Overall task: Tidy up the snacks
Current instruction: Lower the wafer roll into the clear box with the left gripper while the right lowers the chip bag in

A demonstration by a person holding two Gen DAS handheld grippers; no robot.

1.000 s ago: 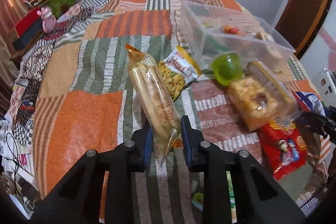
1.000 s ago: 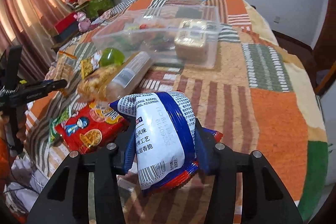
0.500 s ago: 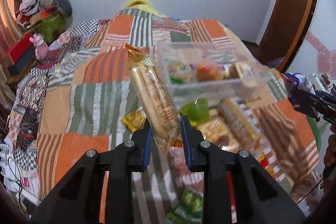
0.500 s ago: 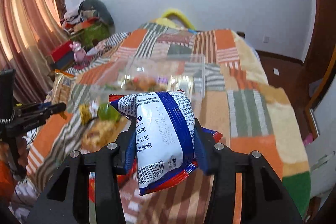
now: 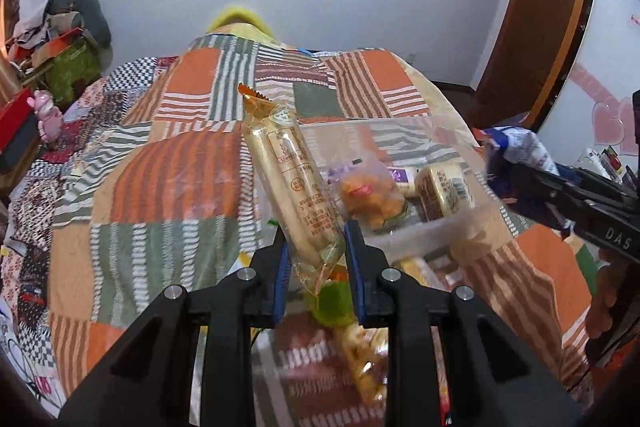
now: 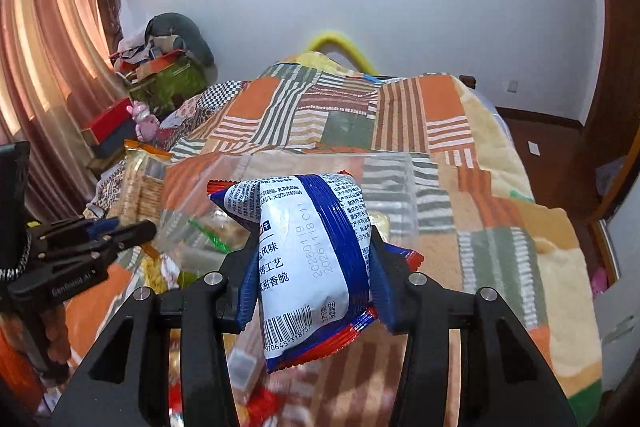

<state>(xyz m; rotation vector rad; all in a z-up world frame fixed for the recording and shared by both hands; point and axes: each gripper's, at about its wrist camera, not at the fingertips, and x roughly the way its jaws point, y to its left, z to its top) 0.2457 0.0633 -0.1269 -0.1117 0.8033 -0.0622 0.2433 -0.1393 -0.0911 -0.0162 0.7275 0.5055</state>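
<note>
The long biscuit pack [image 5: 294,183] is pinched at its near crimped end by the left gripper [image 5: 316,259], jaws narrow on the film; it stands up stiffly above the bed, light but probably brittle inside, so a hold on the seam looks wise. The blue-and-white pouch [image 6: 308,259] sits puffy between the right gripper [image 6: 314,279] jaws, gripped across its middle; glossy film, likely slippery and crushable. Just beyond both, the clear plastic bin [image 5: 436,239] rests on the soft patchwork quilt [image 5: 168,179], already holding wrapped cakes [image 5: 442,189].

Black tongs [image 5: 314,263], apparently blue-padded
</note>
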